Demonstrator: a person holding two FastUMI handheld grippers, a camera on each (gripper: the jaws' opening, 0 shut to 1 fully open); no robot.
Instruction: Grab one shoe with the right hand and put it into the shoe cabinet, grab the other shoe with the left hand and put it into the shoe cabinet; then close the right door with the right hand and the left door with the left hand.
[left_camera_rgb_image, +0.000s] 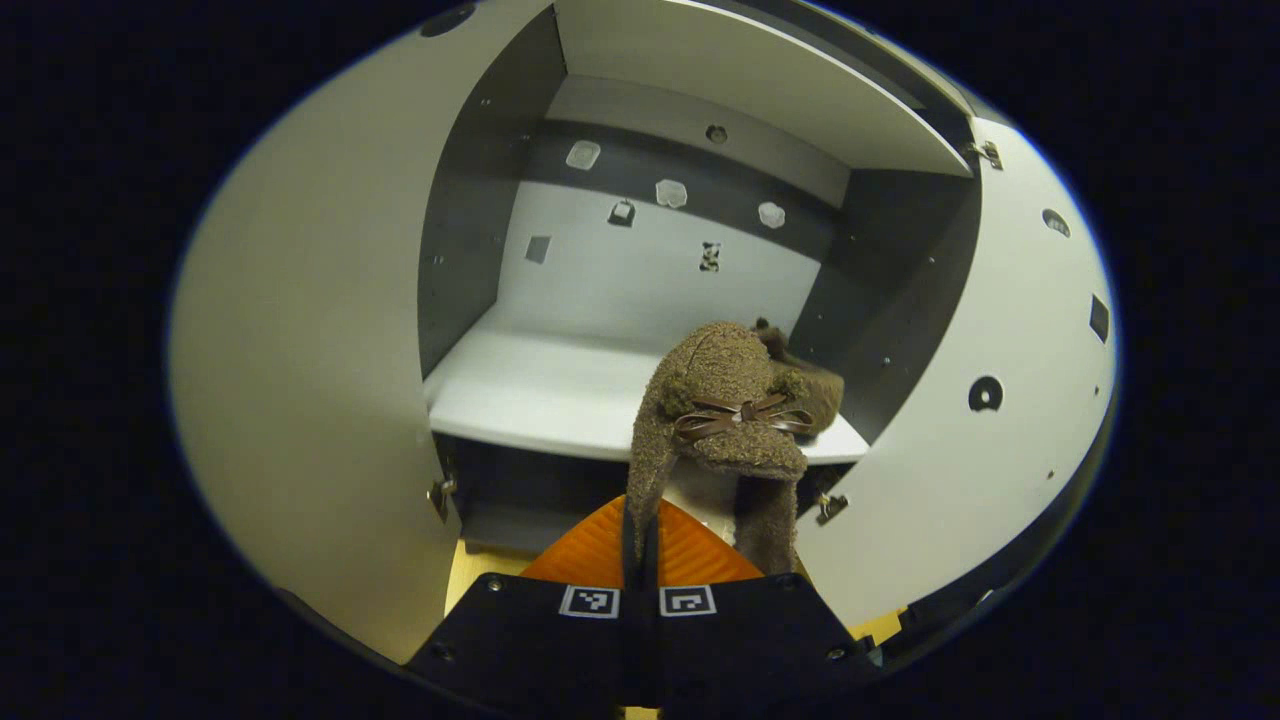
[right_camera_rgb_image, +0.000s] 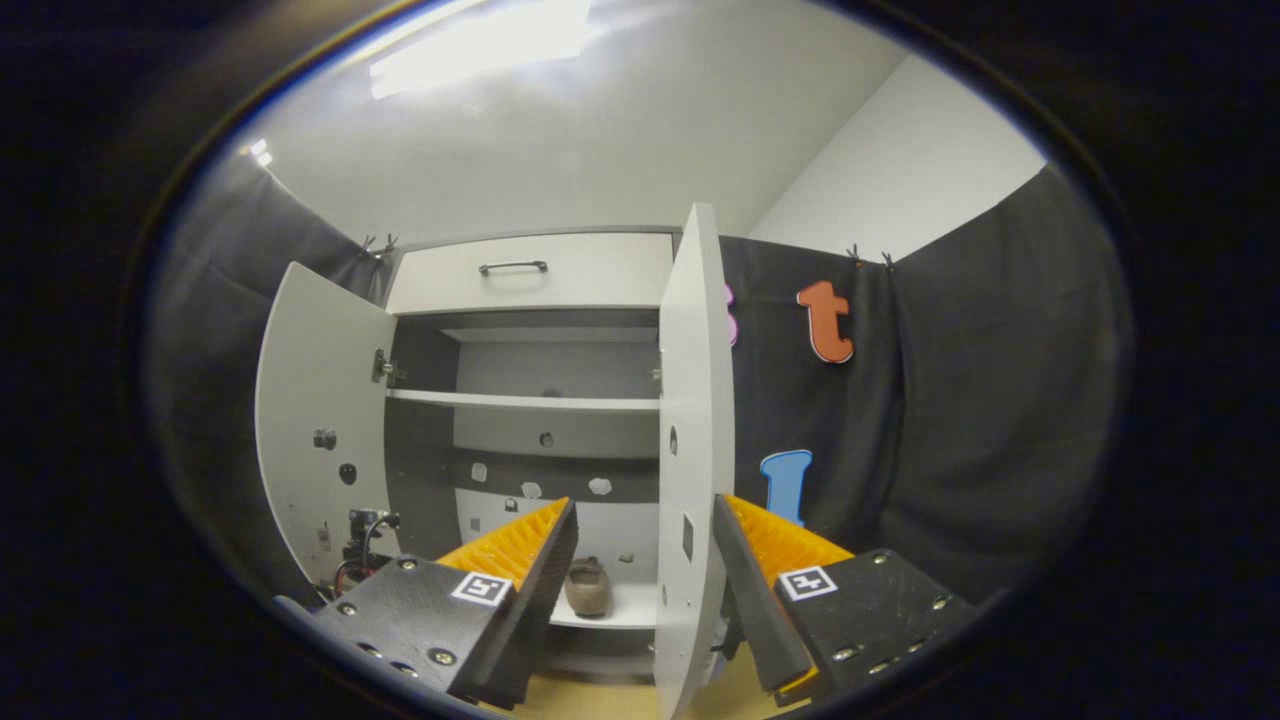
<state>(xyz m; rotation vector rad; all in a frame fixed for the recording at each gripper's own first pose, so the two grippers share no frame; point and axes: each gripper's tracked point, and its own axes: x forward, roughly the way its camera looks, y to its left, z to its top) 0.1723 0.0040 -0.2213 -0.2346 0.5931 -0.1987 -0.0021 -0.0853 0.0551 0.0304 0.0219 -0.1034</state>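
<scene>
The left hand-held gripper (left_camera_rgb_image: 640, 560) is clamped on the heel edge of a brown fuzzy slipper-style shoe with a thin bow (left_camera_rgb_image: 722, 420), held in front of the lower white shelf (left_camera_rgb_image: 540, 395) of the open white shoe cabinet (right_camera_rgb_image: 530, 270); the other brown shoe (right_camera_rgb_image: 586, 588) already lies on that shelf at the right. The right hand-held gripper (right_camera_rgb_image: 640, 560) stands with its fingers spread and nothing between them, near the edge of the open right door (right_camera_rgb_image: 690, 430). The step in hand appears to be stowing the second shoe: the next move calls for advancing it over the shelf beside the first shoe and releasing it, before either door is closed.
</scene>
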